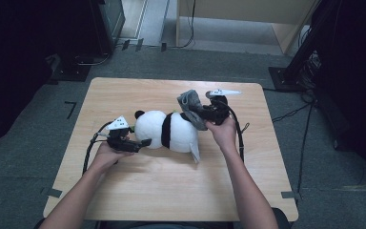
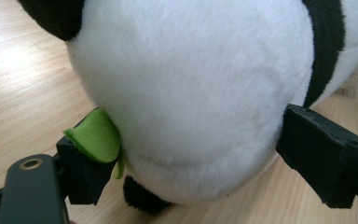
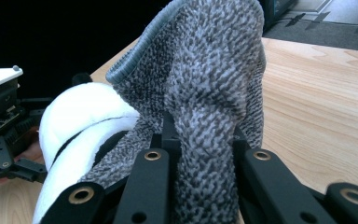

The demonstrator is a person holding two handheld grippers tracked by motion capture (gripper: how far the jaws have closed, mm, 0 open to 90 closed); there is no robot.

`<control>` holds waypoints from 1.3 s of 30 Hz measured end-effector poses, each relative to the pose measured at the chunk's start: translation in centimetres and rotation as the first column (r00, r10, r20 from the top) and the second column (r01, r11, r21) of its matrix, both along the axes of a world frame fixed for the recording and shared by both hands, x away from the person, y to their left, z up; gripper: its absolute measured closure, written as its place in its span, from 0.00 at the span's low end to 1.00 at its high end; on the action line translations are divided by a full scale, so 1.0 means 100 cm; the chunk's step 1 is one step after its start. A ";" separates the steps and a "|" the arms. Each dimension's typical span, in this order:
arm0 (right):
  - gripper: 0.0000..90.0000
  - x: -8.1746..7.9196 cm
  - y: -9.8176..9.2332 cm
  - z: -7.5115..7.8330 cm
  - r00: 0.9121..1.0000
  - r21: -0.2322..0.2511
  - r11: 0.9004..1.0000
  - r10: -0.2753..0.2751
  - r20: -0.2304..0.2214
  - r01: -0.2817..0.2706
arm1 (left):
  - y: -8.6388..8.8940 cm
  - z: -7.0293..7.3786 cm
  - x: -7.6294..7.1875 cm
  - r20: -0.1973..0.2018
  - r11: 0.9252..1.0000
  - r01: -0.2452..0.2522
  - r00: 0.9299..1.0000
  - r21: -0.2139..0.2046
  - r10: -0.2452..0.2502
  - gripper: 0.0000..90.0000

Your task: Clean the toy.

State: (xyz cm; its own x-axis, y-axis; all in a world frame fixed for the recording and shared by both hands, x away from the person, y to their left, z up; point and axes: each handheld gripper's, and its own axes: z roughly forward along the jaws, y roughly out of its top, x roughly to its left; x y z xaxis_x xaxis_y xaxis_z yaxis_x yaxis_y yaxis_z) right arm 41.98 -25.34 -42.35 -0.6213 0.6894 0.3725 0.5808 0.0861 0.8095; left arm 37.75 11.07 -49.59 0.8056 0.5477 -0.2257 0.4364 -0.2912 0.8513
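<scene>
A black-and-white plush panda toy lies on its side on the light wooden counter, between the two tools. The left tool is at the panda's head end with its jaws spread wide on either side of the white furry head; the black pads stand just beside the fur without pinching it. A small green felt leaf sticking out from the plush lies against the pad on the left of the left gripper view, and the other pad sits just off the head's far side. The right tool is at the panda's other end, its jaws clamped together on a grey knitted terry cloth. The cloth stands bunched up straight ahead of those jaws, its lower edge draping onto the panda's body just beyond them.
</scene>
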 end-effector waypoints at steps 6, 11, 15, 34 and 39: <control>0.88 0.002 -0.001 -0.003 1.000 0.011 1.000 -0.020 -0.006 0.020 | -0.003 -0.001 0.000 -0.012 0.999 -0.043 0.999 0.004 0.043 0.31; 0.87 -0.001 -0.002 0.002 0.999 0.002 0.999 -0.048 0.009 0.048 | -0.005 0.002 -0.004 -0.027 0.997 -0.082 0.996 0.000 0.082 0.50; 0.88 -0.007 -0.005 0.017 0.999 0.013 0.999 -0.047 0.000 0.047 | -0.008 0.010 -0.010 -0.017 0.997 -0.082 0.997 0.009 0.082 0.57; 0.87 -0.058 0.108 0.044 0.973 0.010 0.975 0.219 0.067 -0.220 | -0.024 0.019 -0.036 -0.058 0.985 -0.173 0.983 0.004 0.173 0.58; 0.87 -0.052 0.125 0.015 0.979 -0.100 0.975 0.200 0.028 -0.197 | -0.029 0.017 -0.040 -0.022 0.982 -0.177 0.984 0.063 0.178 0.58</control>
State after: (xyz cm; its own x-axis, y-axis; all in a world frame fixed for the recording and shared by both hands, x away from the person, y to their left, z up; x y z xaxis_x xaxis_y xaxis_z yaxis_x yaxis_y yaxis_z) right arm 36.77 -12.82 -40.88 -0.7615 0.5823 0.2846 0.5138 0.2748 0.8127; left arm 33.79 8.14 -47.84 0.6882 0.6948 -0.2089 0.5090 -0.2573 0.8214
